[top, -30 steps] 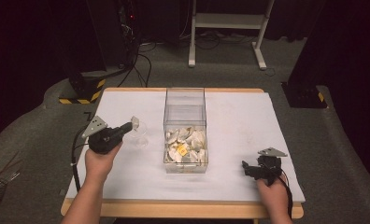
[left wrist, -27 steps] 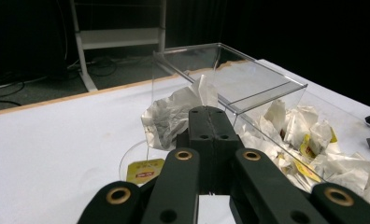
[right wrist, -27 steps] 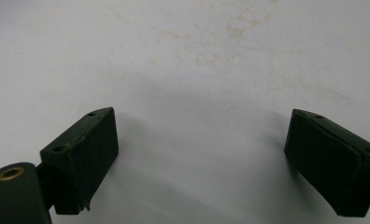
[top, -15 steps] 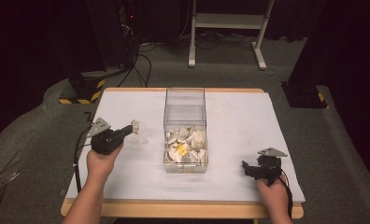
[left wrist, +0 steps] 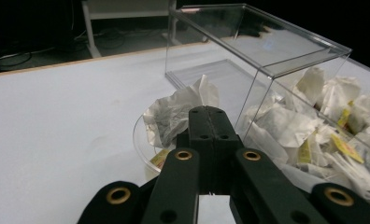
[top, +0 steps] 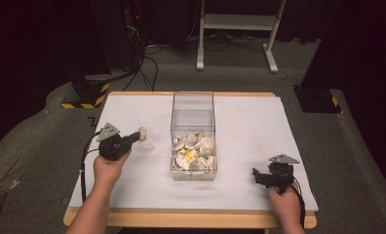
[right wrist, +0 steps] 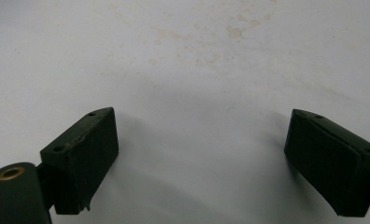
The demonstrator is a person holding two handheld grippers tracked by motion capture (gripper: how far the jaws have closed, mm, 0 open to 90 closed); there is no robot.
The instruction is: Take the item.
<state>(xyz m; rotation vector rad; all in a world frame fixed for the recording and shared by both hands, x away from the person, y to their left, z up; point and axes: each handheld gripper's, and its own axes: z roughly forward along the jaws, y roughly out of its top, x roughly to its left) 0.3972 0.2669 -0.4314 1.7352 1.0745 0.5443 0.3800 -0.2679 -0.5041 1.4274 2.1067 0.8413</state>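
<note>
My left gripper is shut on the near rim of a small clear cup, held low over the white table to the left of the box. A crumpled white tea bag with a yellow tag lies in the cup. The clear plastic box stands at the table's centre, and its near half holds a heap of tea bags. My right gripper rests open near the front right, with bare table between its jaws.
The white table top ends in a wooden edge at the front. Cables trail from the left gripper along the table's left side. A white stand and dark equipment are on the floor beyond the table.
My left gripper has sunk toward the table with the cup, drifting slightly toward the box. The right gripper has stayed where it was.
</note>
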